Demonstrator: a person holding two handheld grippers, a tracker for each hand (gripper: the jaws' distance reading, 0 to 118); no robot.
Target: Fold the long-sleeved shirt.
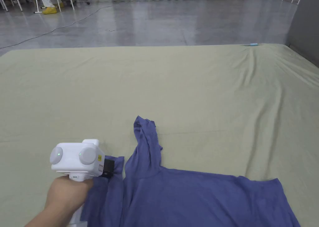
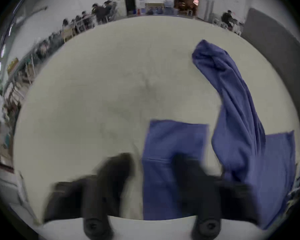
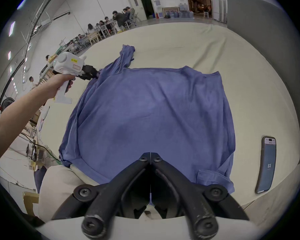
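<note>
My left tongs (image 1: 109, 168) are standing open over a sleeve of the blue long-sleeved cotton shirt (image 1: 199, 199); my right tongs (image 3: 150, 158) are closed, gripping nothing.

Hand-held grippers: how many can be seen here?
2. The left hand-held gripper is at the blue shirt's left edge, its jaws apart. The right hand-held gripper hangs over the shirt's near hem, its jaws together.

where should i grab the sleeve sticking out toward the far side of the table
Grip the cuff end of the far sleeve, coming from above: it is bunched and raised off the sheet, so there's fabric to pinch, and it lies free, not under the shirt body.
</note>
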